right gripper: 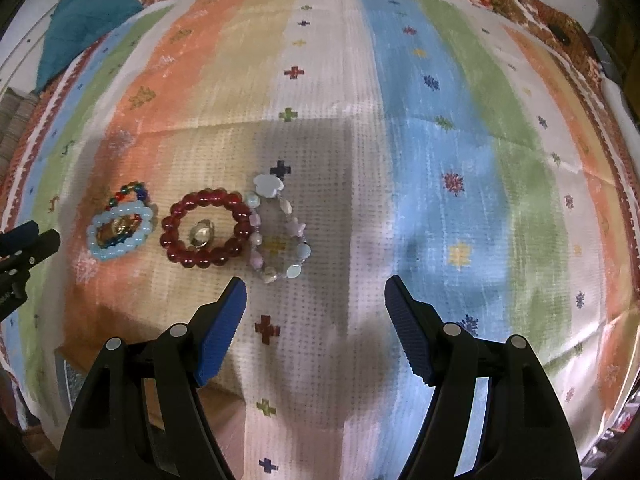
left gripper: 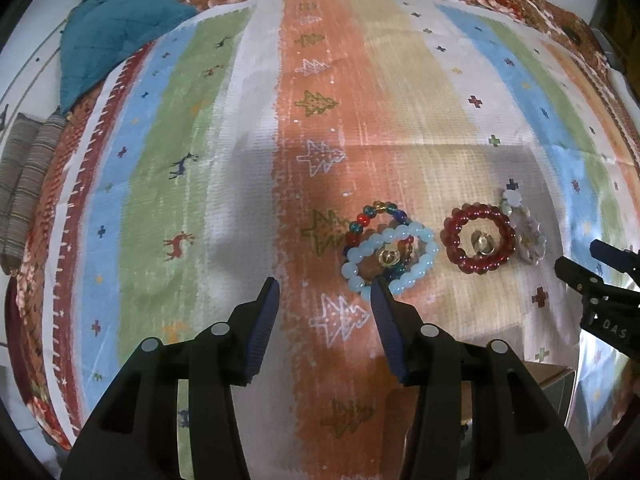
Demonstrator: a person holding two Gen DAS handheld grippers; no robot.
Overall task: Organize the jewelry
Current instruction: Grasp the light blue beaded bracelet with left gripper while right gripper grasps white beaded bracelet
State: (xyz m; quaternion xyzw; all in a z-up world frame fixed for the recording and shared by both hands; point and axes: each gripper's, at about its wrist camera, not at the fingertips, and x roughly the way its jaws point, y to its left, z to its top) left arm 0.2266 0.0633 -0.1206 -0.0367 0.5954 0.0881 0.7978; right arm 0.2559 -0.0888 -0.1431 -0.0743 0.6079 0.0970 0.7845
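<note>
Several bead bracelets lie in a row on the striped cloth. A light blue bracelet (left gripper: pixel 390 260) (right gripper: pixel 120 232) lies over a multicoloured one (left gripper: pixel 366 218) (right gripper: pixel 130 192), with a gold ring (left gripper: pixel 387 257) inside. A dark red bracelet (left gripper: pixel 478 236) (right gripper: pixel 206 232) encircles a silver ring (left gripper: pixel 483 243) (right gripper: pixel 199 234). A pale pastel bracelet (left gripper: pixel 528 232) (right gripper: pixel 280 232) with a white flower bead touches it. My left gripper (left gripper: pixel 324 286) is open and empty; its right fingertip is just in front of the light blue bracelet. My right gripper (right gripper: pixel 316 284) is open and empty, just in front of the pastel bracelet.
The striped patterned cloth (right gripper: pixel 440 120) covers the table. A teal cloth (left gripper: pixel 116 28) lies at the far left corner. Each gripper shows at the edge of the other's view: the right one (left gripper: pixel 600 280), the left one (right gripper: pixel 24 256). A cardboard edge (left gripper: pixel 548 376) shows under the cloth's front.
</note>
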